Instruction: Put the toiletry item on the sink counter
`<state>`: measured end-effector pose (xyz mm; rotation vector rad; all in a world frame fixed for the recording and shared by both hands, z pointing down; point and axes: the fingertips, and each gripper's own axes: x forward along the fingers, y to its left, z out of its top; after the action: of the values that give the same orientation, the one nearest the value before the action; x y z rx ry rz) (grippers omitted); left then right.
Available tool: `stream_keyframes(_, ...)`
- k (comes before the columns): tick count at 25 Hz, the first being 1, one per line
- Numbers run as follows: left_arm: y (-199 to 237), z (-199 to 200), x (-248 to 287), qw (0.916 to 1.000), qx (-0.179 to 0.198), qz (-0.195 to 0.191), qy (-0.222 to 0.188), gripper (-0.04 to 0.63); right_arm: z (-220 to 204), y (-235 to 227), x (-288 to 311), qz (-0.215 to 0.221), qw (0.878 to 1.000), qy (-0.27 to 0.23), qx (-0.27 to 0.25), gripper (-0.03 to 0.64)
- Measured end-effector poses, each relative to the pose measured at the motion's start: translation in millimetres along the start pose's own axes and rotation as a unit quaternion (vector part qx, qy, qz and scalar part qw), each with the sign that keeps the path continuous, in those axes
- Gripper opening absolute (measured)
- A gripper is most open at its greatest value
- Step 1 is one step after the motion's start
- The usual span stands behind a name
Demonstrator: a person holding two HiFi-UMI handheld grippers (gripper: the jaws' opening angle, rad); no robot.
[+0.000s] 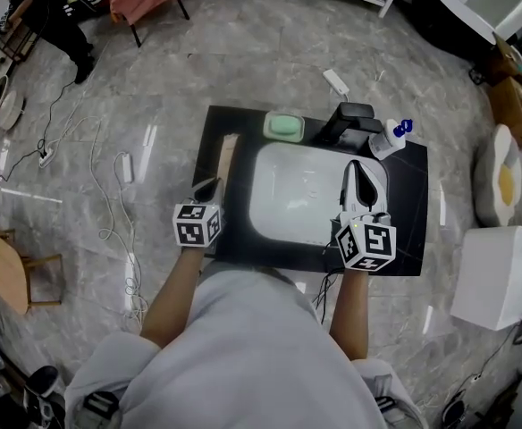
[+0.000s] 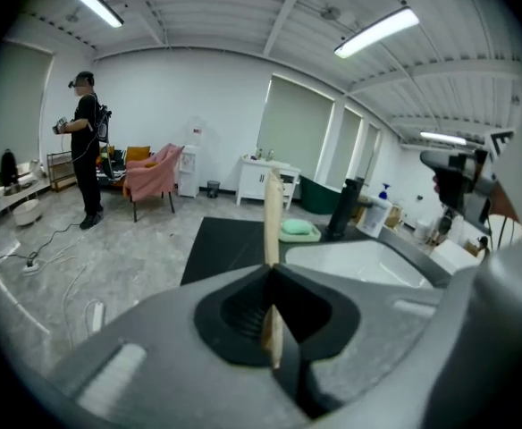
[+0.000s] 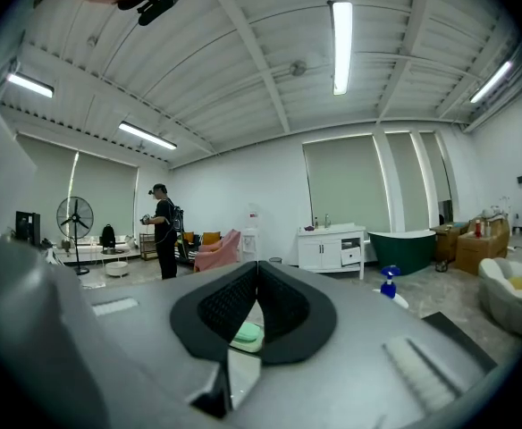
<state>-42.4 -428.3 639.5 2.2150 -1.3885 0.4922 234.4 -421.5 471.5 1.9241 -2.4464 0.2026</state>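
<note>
A long, thin wooden toiletry item (image 1: pixel 228 157) sticks forward from my left gripper (image 1: pixel 210 189), which is shut on its near end; its far end hangs over the left strip of the black sink counter (image 1: pixel 411 213). In the left gripper view the wooden item (image 2: pixel 273 217) stands edge-on between the closed pads. My right gripper (image 1: pixel 357 173) hovers over the right side of the white basin (image 1: pixel 288 195), shut with nothing in it. In its own view, my right gripper (image 3: pixel 256 280) shows its pads pressed together.
At the counter's back stand a green soap dish (image 1: pixel 284 126), a black faucet (image 1: pixel 346 120) and a blue-capped bottle (image 1: pixel 389 138). Cables and a power strip (image 1: pixel 125 167) lie on the floor to the left. A white box (image 1: pixel 502 275) stands right. A person (image 2: pixel 87 146) stands far off.
</note>
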Motion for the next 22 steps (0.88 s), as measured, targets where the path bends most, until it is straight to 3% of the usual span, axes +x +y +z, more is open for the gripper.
stream_keyframes(10,10,-44,43,0.9979,-0.026,0.013,0.058,0.008,-24,-16,9,0.001,0.999,0.033,-0.010,0.003)
stream_keyframes(15,18,-49,56,0.9975,-0.033,0.018,0.059,0.012,-31,-22,11,-0.002,0.999,0.043,-0.011,0.003)
stream_keyframes(22,41,-46,52,0.9968,-0.050,0.035,0.051,0.069,-38,-15,16,0.004,0.998,0.061,-0.020,0.003)
